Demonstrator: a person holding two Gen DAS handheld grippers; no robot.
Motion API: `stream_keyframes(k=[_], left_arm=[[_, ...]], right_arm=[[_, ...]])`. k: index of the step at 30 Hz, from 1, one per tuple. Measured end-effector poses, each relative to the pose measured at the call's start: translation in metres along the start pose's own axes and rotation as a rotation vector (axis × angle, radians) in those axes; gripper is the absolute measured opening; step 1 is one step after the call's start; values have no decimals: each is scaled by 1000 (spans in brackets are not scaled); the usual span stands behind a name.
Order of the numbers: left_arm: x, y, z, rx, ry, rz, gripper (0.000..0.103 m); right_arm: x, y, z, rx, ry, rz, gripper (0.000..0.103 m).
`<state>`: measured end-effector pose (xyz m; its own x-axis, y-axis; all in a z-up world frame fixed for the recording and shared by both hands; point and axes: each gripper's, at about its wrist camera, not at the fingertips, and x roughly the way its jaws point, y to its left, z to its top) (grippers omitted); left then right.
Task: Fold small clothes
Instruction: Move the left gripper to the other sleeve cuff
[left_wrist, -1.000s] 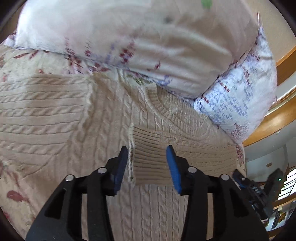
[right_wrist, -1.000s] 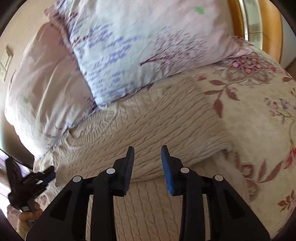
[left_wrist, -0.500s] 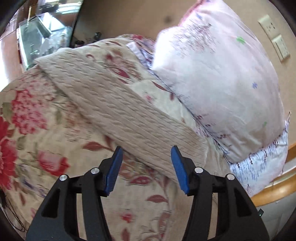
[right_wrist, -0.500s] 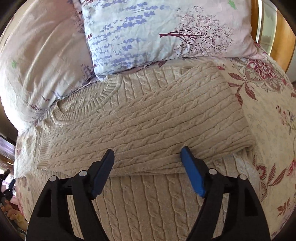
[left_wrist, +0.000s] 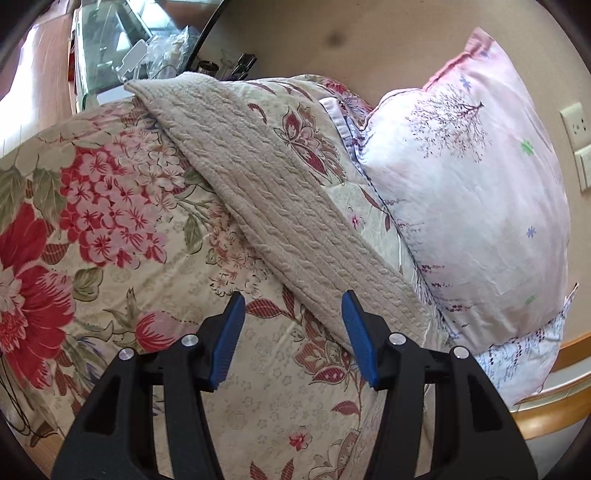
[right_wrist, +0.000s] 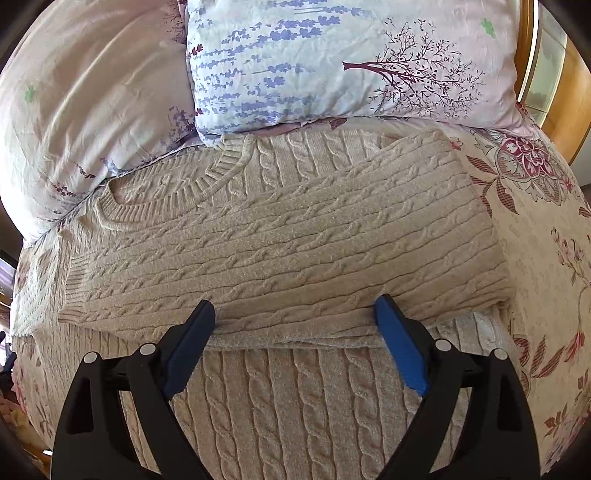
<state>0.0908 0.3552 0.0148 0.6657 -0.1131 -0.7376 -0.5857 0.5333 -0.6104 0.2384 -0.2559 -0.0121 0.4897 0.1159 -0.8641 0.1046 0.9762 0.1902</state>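
Swinging off the folded sleeve, my left gripper (left_wrist: 291, 334) is hovering half-open, empty, over the sweater (left_wrist: 280, 221) sleeve running toward eleven o'clock; my right gripper (right_wrist: 295, 332) has just been opening wide, releasing the fold. I'm pinching near the cuff next.

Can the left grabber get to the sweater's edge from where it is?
Probably yes. The left gripper is open with nothing between its jaws, and the edge of the sweater lies just ahead of the right-hand blue pad on the flowery bedspread. Nothing sits in the way; the pillow is off to the side.

Left gripper (left_wrist: 293, 338) parted; right gripper (right_wrist: 295, 341) — just widening
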Motion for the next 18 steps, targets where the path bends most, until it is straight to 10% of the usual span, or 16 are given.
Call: stream_keyframes(k=[11,18], left_arm=[[32,1,23,-139,22,-3,52],[43,19,42,-271,-23,-26,29]], right_arm=[[-1,-3,2,32,16,21,90],[-1,-2,0,35,16,17,90]])
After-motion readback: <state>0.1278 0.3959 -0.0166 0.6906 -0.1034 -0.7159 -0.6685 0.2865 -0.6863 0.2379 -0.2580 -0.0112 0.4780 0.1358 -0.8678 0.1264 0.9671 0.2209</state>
